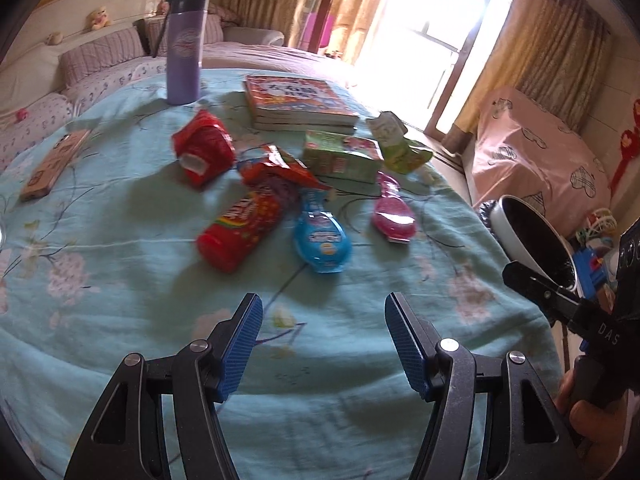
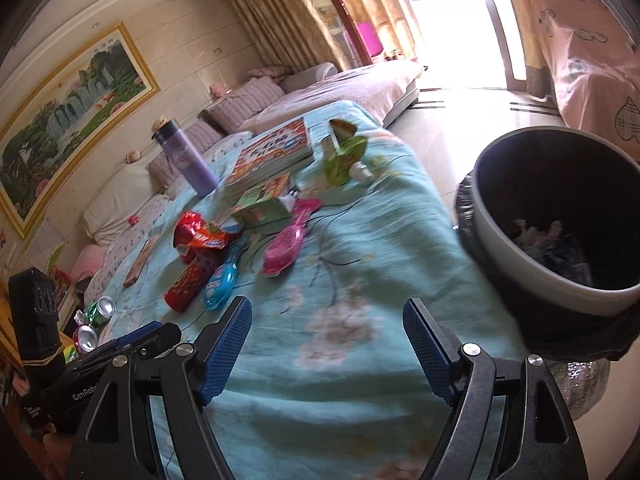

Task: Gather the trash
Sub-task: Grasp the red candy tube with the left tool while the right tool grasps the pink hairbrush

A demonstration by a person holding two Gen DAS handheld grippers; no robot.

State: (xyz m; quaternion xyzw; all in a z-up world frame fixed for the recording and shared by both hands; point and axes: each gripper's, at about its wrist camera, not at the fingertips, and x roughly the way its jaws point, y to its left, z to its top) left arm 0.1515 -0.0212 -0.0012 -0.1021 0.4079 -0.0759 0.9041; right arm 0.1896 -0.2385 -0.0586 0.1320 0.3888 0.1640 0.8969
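Left wrist view is showing your left gripper (image 1: 322, 340) hovering over the table's floral blue cloth (image 1: 120, 300), its fingers (image 1: 240, 344) standing apart with nothing between them. Ahead of it the trash is lying in a loose cluster near the middle of the cloth: a red tube can (image 1: 236, 232) on its side, a torn red wrapper (image 1: 280, 172) touching its far end, a blue pouch (image 1: 322, 240) just beside the can, a pink pouch (image 1: 392, 212) a little further to the right, and a crumpled red packet (image 1: 202, 148) behind them. A green box (image 1: 342, 156) and a green wrapper (image 1: 396, 144) are sitting in front of a stack of books (image 1: 296, 100), and a purple bottle (image 1: 186, 48) is standing upright at the far side.

In the right wrist view your right gripper (image 2: 328, 344) is also hanging over bare cloth with its fingers (image 2: 228, 344) spread wide and empty. The black-lined trash bin (image 2: 560, 216) is standing just off the table's right edge, with some scraps already inside it.
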